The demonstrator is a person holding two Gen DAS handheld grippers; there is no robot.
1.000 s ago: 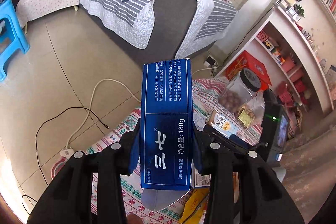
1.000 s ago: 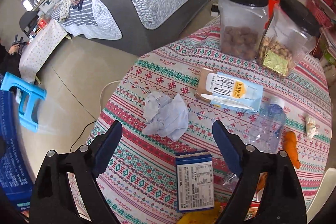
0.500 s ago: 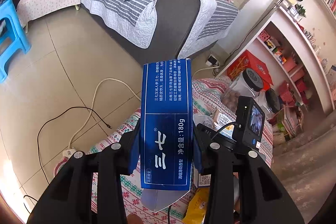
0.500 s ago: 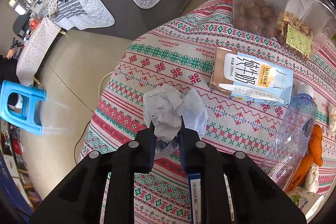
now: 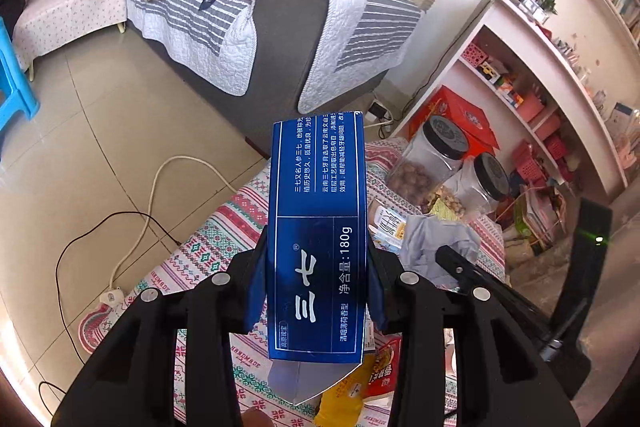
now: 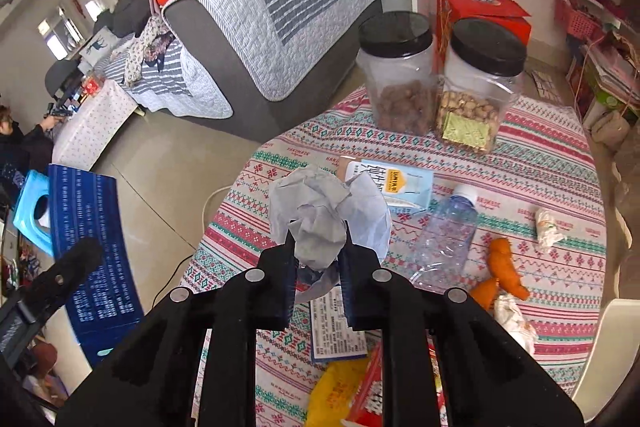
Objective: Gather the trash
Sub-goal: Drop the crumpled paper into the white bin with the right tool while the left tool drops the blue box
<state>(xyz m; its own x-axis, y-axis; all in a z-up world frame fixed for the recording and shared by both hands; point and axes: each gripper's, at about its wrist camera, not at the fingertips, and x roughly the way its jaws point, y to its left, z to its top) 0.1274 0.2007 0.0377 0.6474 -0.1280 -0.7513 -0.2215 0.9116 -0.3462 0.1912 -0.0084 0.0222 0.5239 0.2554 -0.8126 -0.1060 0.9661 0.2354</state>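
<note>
Trash: left tool grips blue box; right tool pinches paper wad. Bottle, carton, wrappers remain on desk.

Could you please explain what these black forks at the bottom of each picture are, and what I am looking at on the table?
There is no robot here: a person carries a two-finger hand-held gripper in each hand, and each has a fisheye camera looking along its fingers. So each picture is taken from one gripper.

In the left wrist view, the left hand-held gripper is shut on a blue toothpaste box.

In the right wrist view, the right hand-held gripper is shut on a crumpled paper ball, held above the patterned tablecloth.

On the table are two black-lidded nut jars, a milk carton, an empty plastic bottle, orange peel, a small crumpled wrapper and a yellow packet.
</note>
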